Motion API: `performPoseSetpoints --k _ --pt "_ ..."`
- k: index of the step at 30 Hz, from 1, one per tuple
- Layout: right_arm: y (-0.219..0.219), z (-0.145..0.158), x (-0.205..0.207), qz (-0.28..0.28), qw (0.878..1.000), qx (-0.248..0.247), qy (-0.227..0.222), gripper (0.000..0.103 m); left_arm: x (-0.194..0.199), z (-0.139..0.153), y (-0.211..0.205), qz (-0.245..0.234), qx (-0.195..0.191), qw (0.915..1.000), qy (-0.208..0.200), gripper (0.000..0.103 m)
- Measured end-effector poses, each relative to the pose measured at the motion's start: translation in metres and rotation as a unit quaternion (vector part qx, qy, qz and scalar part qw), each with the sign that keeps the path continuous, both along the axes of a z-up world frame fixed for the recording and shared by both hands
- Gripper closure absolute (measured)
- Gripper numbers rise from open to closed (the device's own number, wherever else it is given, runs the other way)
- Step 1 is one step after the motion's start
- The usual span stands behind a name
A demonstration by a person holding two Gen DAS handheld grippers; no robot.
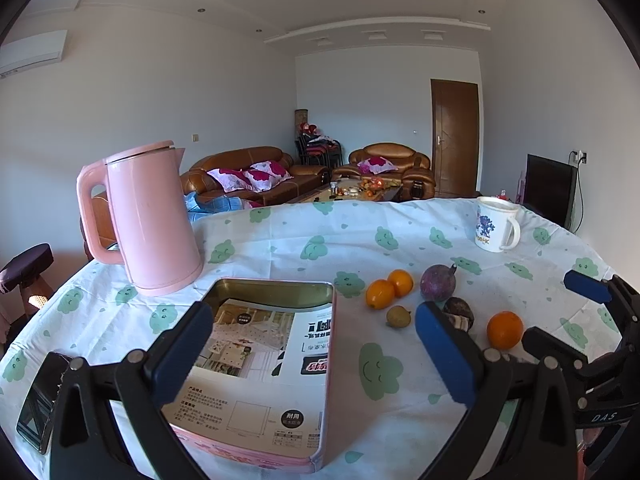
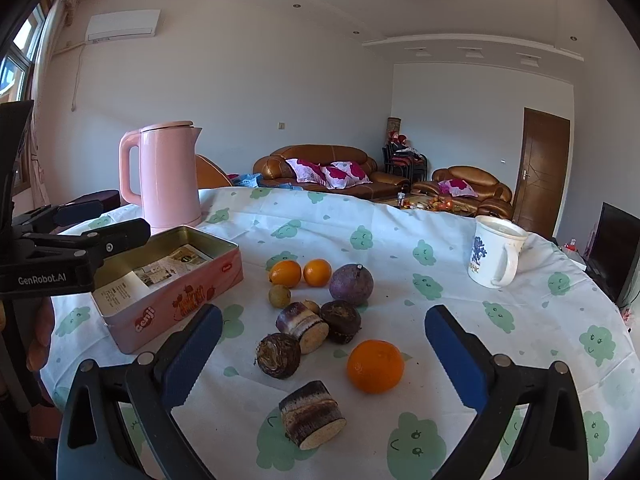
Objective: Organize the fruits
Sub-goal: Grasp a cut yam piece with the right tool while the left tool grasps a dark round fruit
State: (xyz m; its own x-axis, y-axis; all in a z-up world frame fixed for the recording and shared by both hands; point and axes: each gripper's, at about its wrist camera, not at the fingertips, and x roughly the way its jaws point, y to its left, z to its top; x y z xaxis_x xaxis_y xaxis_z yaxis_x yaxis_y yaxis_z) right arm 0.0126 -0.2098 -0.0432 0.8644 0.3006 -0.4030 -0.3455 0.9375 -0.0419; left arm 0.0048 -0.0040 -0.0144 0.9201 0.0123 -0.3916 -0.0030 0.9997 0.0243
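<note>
Where sofas (image 2: pixel 320 168) stand behind — a cloud-print tablecloth (image 2: pixel 400 240) bears fruit.

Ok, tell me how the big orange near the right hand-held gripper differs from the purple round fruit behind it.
The big orange is bright orange with a smooth, shiny skin; the purple fruit is dull purple and matte. The orange lies nearest the right hand-held gripper, apart from the others; the purple fruit sits farther back, beside the two small oranges. The purple fruit shows a small stem on top. Both are round, about the same size, and lie on the tablecloth.
</note>
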Motion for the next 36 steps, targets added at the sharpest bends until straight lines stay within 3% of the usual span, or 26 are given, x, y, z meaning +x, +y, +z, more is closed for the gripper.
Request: performPoseSetpoints --k 9,17,18,22,26,27,31,36 --pt "-0.009 -0.028 -0.001 0.008 0.999 -0.009 0.038 0.001 0.008 -0.027 -0.023 -0.023 0.016 0.9990 0.034 0.000" --pt "-0.005 -0.040 0.003 0.025 0.997 -0.020 0.067 0.003 0.010 -0.034 -0.029 -0.045 0.001 0.9976 0.052 0.000" --pt "-0.004 -0.041 0.004 0.027 0.997 -0.026 0.073 0.005 0.010 -0.034 -0.031 -0.048 0.001 0.9975 0.052 0.000" --pt "-0.001 -0.050 0.014 0.039 0.993 -0.034 0.111 0.037 0.013 -0.037 -0.034 -0.059 -0.004 0.9963 0.062 0.000" --pt "0.003 -0.054 0.017 0.052 0.989 -0.041 0.129 0.045 0.016 -0.040 -0.038 -0.068 -0.009 0.9952 0.070 0.000" --pt "0.005 -0.056 0.017 0.058 0.988 -0.047 0.133 0.056 0.017 -0.040 -0.039 -0.071 -0.010 0.9949 0.072 0.000" --pt "0.004 -0.057 0.016 0.067 0.988 -0.042 0.133 0.057 0.022 -0.044 -0.044 -0.090 -0.020 0.9919 0.088 0.005" --pt "-0.013 -0.046 0.014 0.034 0.994 -0.018 0.101 0.057 0.028 -0.048 -0.059 -0.113 -0.018 0.9876 0.107 0.013"
